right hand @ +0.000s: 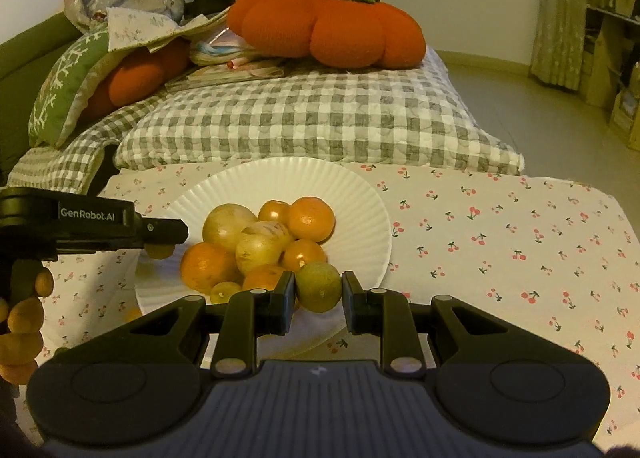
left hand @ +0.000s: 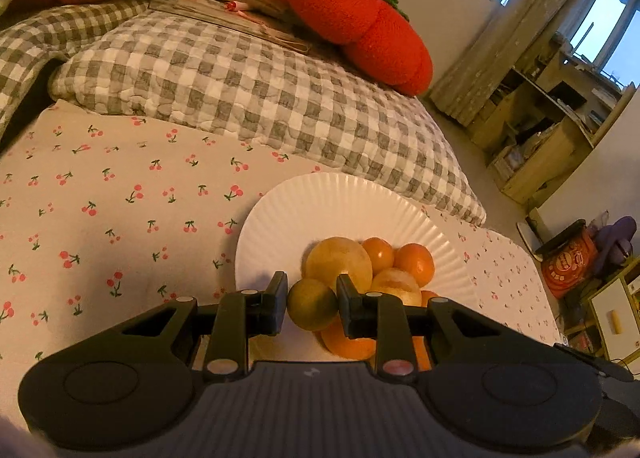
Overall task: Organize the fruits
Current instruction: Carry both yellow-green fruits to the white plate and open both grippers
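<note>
Your right tool (right hand: 319,300) grips a greenish citrus (right hand: 319,286) at the near right edge of the fruit pile (right hand: 256,246) on the white plate (right hand: 352,193). Your left tool (left hand: 312,304) also clamps a green fruit (left hand: 312,305), just near the pile. The plate lies on the cherry-print cloth (right hand: 500,242), with the checked quilt (right hand: 320,117) behind it.

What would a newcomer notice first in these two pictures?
First, the white plate heaped with oranges and pale fruits on the cherry-print cloth. Next, each claw, left claw and right claw, is shut on a small greenish fruit. Behind, a big orange pumpkin cushion lies on the checked quilt.
</note>
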